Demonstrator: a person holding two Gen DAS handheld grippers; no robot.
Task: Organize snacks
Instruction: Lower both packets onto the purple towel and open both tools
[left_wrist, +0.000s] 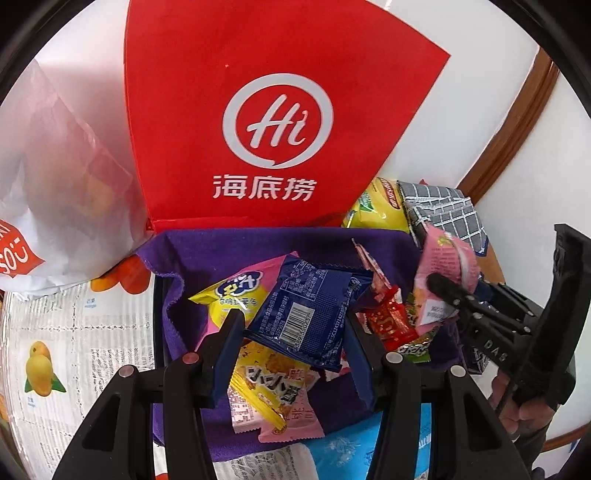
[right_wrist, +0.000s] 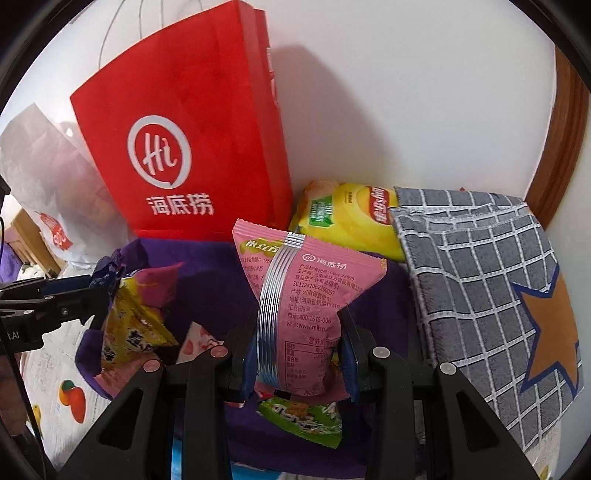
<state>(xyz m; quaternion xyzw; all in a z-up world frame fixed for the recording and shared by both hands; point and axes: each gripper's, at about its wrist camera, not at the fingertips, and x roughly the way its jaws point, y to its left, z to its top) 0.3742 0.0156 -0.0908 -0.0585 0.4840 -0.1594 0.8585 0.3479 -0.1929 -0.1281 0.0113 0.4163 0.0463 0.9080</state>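
Note:
My left gripper (left_wrist: 291, 345) is shut on a dark blue snack packet (left_wrist: 306, 314) and holds it over a container lined with purple cloth (left_wrist: 192, 254). Under it lie a yellow-and-pink packet (left_wrist: 236, 291), a pink-and-yellow packet (left_wrist: 273, 391) and a red wrapper (left_wrist: 388, 317). My right gripper (right_wrist: 299, 354) is shut on a pink packet (right_wrist: 314, 288) with a silver seam, held upright above the same purple cloth (right_wrist: 207, 266). A green packet (right_wrist: 303, 417) lies below it. In the right wrist view the left gripper (right_wrist: 98, 291) enters from the left.
A red paper bag (left_wrist: 258, 110) stands against the wall behind the container, with a white bag (left_wrist: 55, 177) to its left. A yellow chip bag (right_wrist: 354, 221) and a grey checked cloth with an orange star (right_wrist: 498, 295) are at the right. A fruit-printed covering (left_wrist: 74, 350) lies underneath.

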